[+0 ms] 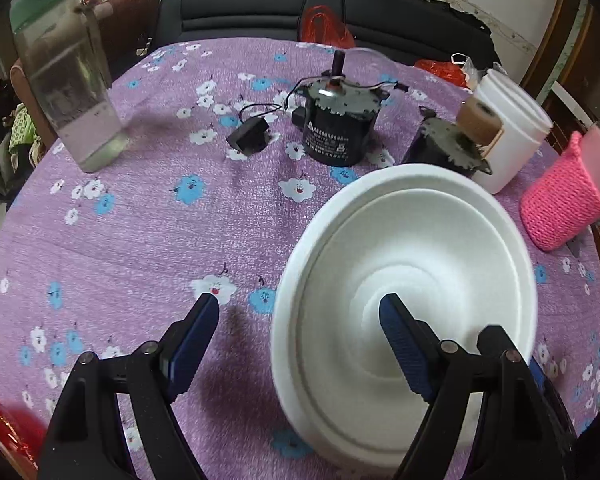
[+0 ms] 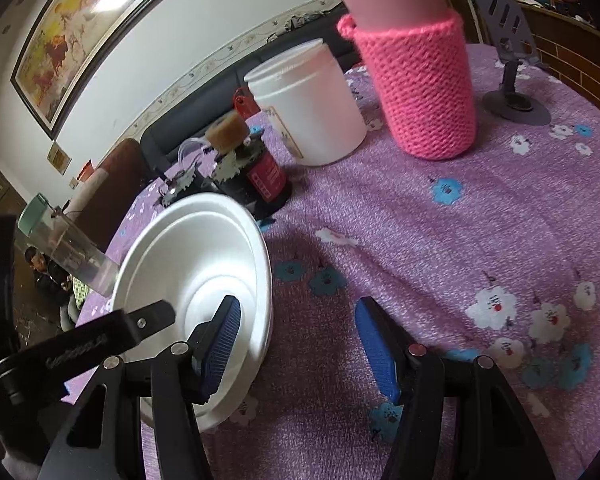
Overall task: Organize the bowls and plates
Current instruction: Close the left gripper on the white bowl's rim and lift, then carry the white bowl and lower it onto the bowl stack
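Observation:
A white foam bowl [image 1: 420, 248] sits on the purple flowered tablecloth [image 1: 160, 232]; ridges inside suggest nested bowls. My left gripper [image 1: 300, 308] is open, its right finger inside the bowl and its left finger outside, straddling the near-left rim. In the right wrist view the same bowl [image 2: 204, 248] lies at the left. My right gripper [image 2: 296, 320] is open, its left finger over the bowl's inside and its right finger over the cloth. The left gripper's finger shows there reaching into the bowl from the left.
Two black motors [image 1: 340, 124] with wires stand behind the bowl. A white tub [image 1: 512, 132], a bottle in a pink knitted sleeve [image 2: 420, 88], a clear jar with a green lid [image 1: 68, 80] and a grey phone stand [image 2: 512, 60] are around. A black sofa lies beyond.

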A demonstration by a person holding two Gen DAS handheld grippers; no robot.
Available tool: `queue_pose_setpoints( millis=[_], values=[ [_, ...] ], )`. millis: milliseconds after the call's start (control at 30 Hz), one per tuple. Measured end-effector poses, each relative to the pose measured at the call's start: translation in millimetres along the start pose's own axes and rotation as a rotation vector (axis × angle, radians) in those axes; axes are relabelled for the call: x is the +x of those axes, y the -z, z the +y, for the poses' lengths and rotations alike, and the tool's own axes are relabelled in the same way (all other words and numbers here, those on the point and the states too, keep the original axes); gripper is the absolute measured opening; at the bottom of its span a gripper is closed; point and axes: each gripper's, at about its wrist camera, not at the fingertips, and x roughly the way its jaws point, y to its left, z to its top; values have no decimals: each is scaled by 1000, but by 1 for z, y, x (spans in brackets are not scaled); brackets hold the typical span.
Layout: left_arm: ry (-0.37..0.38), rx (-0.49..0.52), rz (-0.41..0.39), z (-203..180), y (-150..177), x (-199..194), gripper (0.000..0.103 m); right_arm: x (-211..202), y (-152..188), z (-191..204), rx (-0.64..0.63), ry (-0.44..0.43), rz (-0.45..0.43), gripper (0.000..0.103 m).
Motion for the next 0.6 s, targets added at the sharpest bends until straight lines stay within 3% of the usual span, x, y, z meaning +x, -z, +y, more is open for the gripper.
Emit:
queue_pose_setpoints(
  millis=[133,233,333,400,500,600],
  values=[
    [11,-9,5,-2,-1,10,81,0,2,1,-12,-11,-7,60],
    [-3,2,3,-6,0,13,81,1,2,3,-22,-28,0,45],
    [11,26,-1,-11,-1,10,63,1,3,6,-33,-45,0,38],
    [16,46,-3,-15,-1,7,31,1,4,10,-41,-54,1,31],
    [8,66,-20,-21,0,0,25,2,5,13,-47,-69,7,20],
    [8,75,-35,-23,0,-6,20,5,5,14,-42,-69,12,16]
  ],
)
